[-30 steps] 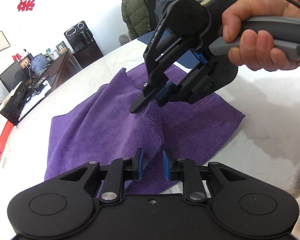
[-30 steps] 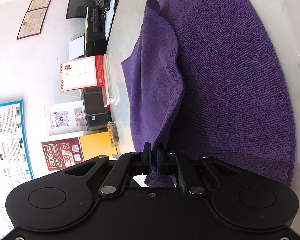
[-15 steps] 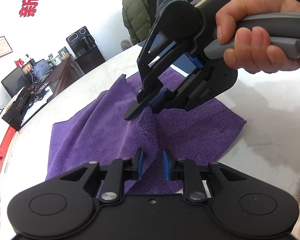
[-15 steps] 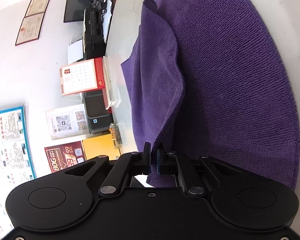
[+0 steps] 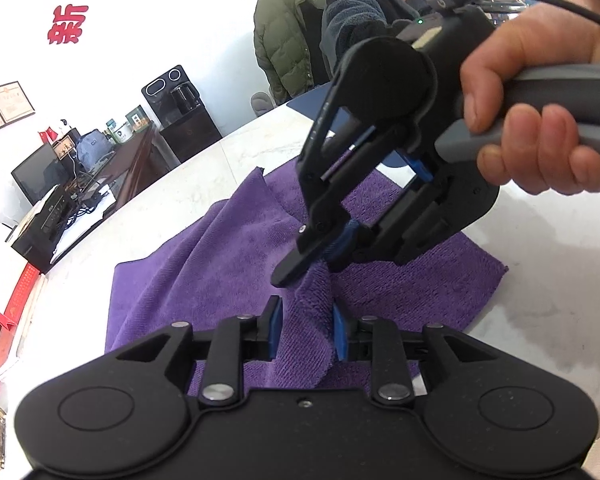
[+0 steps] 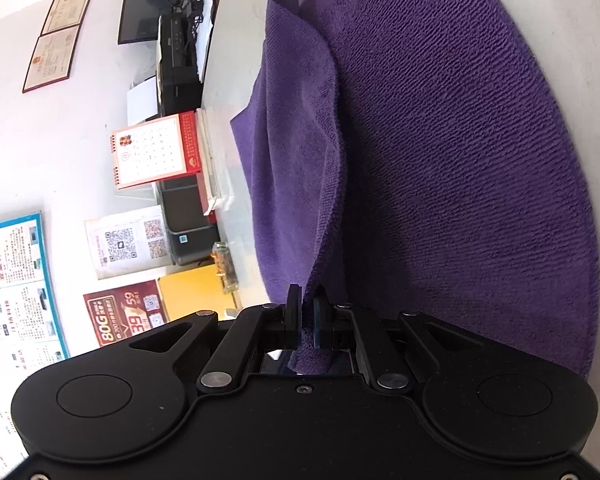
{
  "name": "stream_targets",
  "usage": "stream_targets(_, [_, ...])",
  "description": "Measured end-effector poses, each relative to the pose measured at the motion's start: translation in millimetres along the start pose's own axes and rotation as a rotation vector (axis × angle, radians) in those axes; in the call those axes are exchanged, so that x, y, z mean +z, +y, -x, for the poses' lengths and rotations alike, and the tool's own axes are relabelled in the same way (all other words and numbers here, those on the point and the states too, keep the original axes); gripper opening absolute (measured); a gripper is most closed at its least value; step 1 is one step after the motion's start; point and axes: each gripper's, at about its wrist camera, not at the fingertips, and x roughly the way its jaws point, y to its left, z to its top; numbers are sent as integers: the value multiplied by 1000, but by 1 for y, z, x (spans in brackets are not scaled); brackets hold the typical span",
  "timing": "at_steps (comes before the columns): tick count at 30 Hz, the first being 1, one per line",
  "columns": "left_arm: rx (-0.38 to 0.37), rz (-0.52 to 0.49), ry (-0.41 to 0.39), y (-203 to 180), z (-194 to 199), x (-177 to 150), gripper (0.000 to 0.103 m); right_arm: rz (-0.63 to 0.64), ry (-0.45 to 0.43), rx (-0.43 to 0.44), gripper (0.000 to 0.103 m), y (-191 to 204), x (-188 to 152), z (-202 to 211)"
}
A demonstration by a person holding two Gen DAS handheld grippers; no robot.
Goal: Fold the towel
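A purple towel lies on the white marble table, with one fold pulled up into a ridge. My right gripper, held by a hand, is shut on the top of that ridge. In the right wrist view the cloth runs up into the closed right gripper. My left gripper sits just below, its jaws opening; the hanging fold lies between its blue pads, which stand beside the cloth without squeezing it.
A person in a dark fleece sits across the table beside a green jacket on a chair. A blue folder lies behind the towel. A desk with a monitor stands left; a calendar stands off the table edge.
The left jaws have spread a little wider around the fold. The right gripper, still pinching the towel, now sits lower in the left wrist view, closer to the left jaws.
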Motion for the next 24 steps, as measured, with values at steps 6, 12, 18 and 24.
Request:
stream_targets(6, [-46, 37, 9, 7, -1, 2, 21, 25, 4, -18, 5, 3, 0, 1])
stream_targets(12, [-75, 59, 3, 10, -1, 4, 14, 42, 3, -32, 8, 6, 2, 2])
stream_targets(18, [-100, 60, -11, 11, 0, 5, 6, 56, 0, -47, 8, 6, 5, 3])
stream_targets(24, [-139, 50, -23, 12, 1, 5, 4, 76, -1, -62, 13, 6, 7, 5])
